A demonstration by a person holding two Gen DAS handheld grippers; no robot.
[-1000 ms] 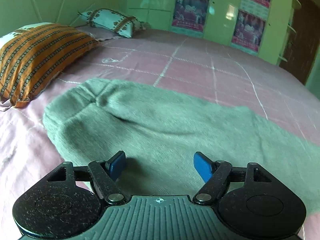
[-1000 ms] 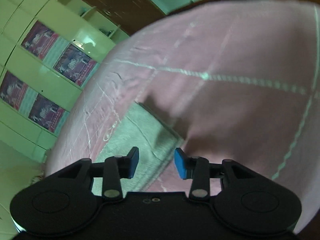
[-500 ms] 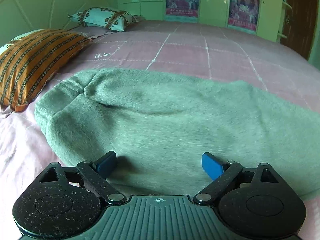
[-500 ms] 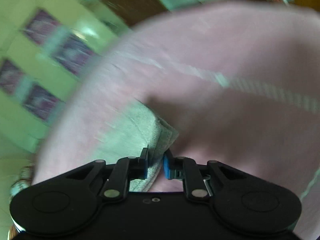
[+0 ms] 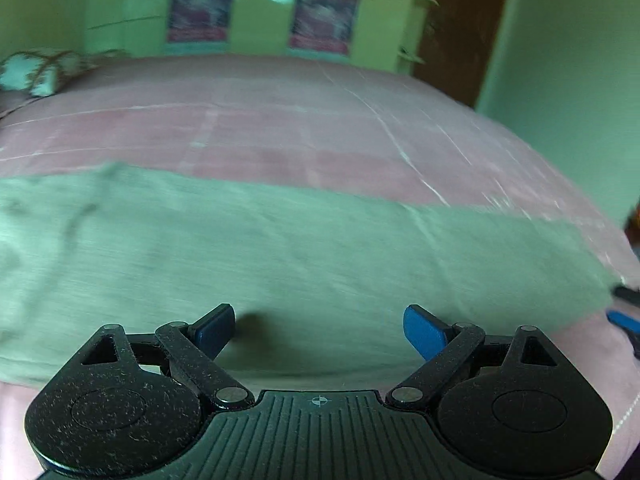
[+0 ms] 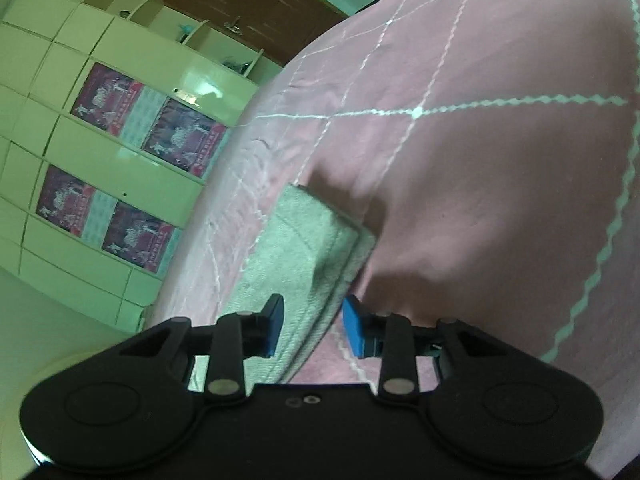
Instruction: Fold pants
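Observation:
Grey-green pants [image 5: 280, 248] lie flat across the pink bed sheet [image 5: 280, 132], stretching from the left edge to the right. My left gripper [image 5: 318, 330] is open wide and empty, just above the pants' near edge. In the right wrist view the hem end of the pants [image 6: 304, 252] lies between my right gripper's [image 6: 314, 326] blue pads [image 6: 354, 332]; the jaws stand open, with the cloth's edge in the gap. A blue pad of the right gripper shows at the far right of the left wrist view [image 5: 624, 320].
A patterned pillow [image 5: 36, 72] lies at the far left of the bed. A green wall of cupboards with posters [image 6: 132, 132] stands beyond the bed, with a brown door [image 5: 460, 24] to the right. The sheet has white grid lines [image 6: 416, 112].
The left gripper swung right along the pants; the orange pillow left the view. The right gripper, shut on the pants' hem half a second ago, has opened again.

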